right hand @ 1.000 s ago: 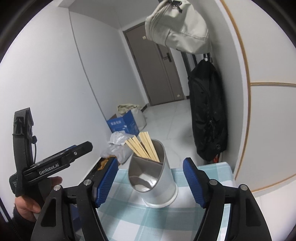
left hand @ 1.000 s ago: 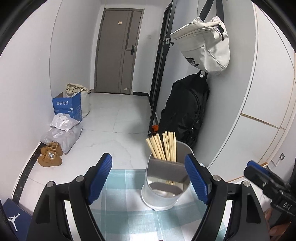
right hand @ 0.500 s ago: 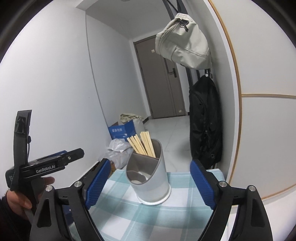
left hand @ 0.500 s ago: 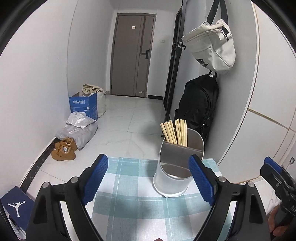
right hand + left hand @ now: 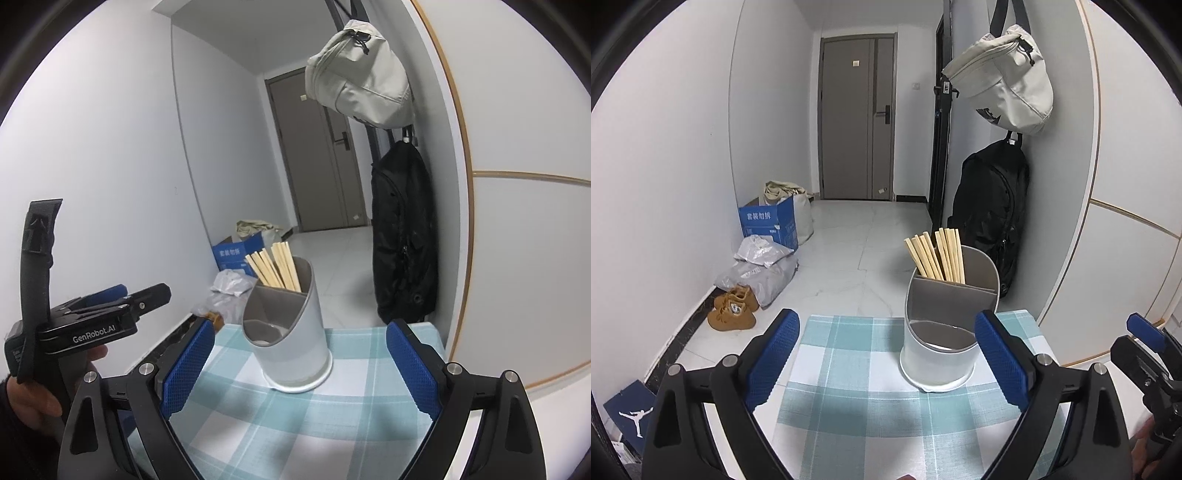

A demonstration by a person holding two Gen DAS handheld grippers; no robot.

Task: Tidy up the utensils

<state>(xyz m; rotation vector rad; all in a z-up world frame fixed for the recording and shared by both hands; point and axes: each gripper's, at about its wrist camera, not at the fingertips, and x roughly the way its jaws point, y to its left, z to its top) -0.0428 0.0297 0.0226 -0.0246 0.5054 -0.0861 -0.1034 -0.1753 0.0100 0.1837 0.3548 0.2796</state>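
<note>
With my left gripper [image 5: 884,360] and right gripper [image 5: 301,360] both spread wide and empty, I'd judge the chopsticks [image 5: 936,254] sorted, so I should keep clear of the holder [image 5: 942,332] at lower centre.

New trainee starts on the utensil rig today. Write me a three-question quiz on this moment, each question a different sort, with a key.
1. True or false: the left gripper is shut on a chopstick.
2. Multiple choice: the chopsticks stand in which part of the utensil holder? A) the tall back compartment B) the low front compartment C) both
3. Fill in: the holder stands on a checked ____.

Key:
1. False. Both the left and the right gripper are open and hold nothing.
2. A. The front compartment shows no utensils.
3. Cloth, in teal and white.
</note>
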